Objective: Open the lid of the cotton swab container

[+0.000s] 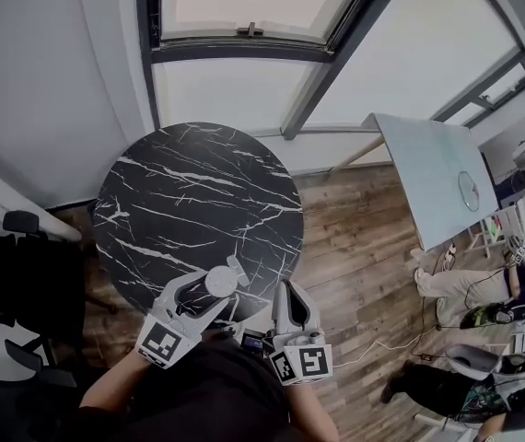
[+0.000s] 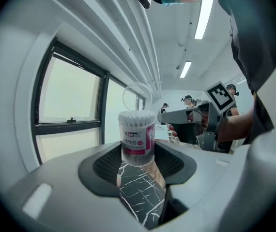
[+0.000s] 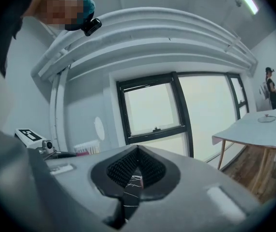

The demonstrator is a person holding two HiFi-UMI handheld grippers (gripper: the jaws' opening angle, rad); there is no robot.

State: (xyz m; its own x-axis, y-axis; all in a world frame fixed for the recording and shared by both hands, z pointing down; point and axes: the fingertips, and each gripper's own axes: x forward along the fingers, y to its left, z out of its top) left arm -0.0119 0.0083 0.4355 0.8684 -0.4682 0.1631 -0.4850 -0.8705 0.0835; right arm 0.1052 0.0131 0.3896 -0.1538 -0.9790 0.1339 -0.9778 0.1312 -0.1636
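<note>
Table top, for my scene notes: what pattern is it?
Table: black marble with white veins; head view shows it best.

perhaps "nimei" on swab container [image 2: 138, 140]

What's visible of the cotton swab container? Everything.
The cotton swab container is a small clear plastic cylinder packed with white-tipped swabs, with a pink-and-white label around its body. Its clear round lid is flipped up and stands open above the rim. The container is upright, gripped at its lower half between the jaws of the left gripper, over the near edge of the black marble table.
</note>
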